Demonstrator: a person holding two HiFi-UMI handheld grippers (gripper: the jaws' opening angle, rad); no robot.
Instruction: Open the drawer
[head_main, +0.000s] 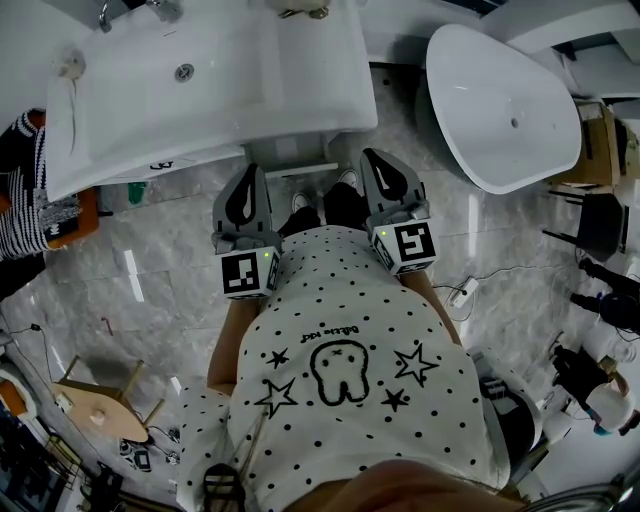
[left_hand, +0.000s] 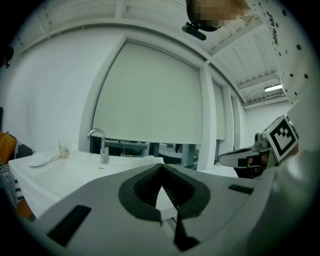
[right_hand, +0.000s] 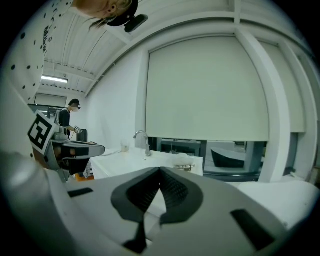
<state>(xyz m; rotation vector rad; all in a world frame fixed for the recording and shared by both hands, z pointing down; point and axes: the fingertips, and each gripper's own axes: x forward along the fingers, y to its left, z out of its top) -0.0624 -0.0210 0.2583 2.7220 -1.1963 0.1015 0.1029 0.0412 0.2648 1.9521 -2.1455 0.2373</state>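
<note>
Both tools were held level in front of the person, pointing at the white washbasin unit (head_main: 200, 110). The left gripper (head_main: 248, 178) had its jaws pressed together at the tips with nothing between them. The right gripper (head_main: 378, 162) was likewise closed and empty. Neither touched the unit.

The drawer (head_main: 300, 169) sat under the front edge of the basin counter, between the two grippers and just beyond their tips. Only a narrow white strip of its top edge showed in the head view. No handle or recess could be made out.

Assessment: the drawer is judged rigid, probably running on slides, and should pull straight out with moderate, even resistance. The front appears smooth and glossy, so pads may slip on a flat face. The top lip or a handle near the middle would be the sound place to grip, to avoid skewing. The jaws would have to be spread first
</note>
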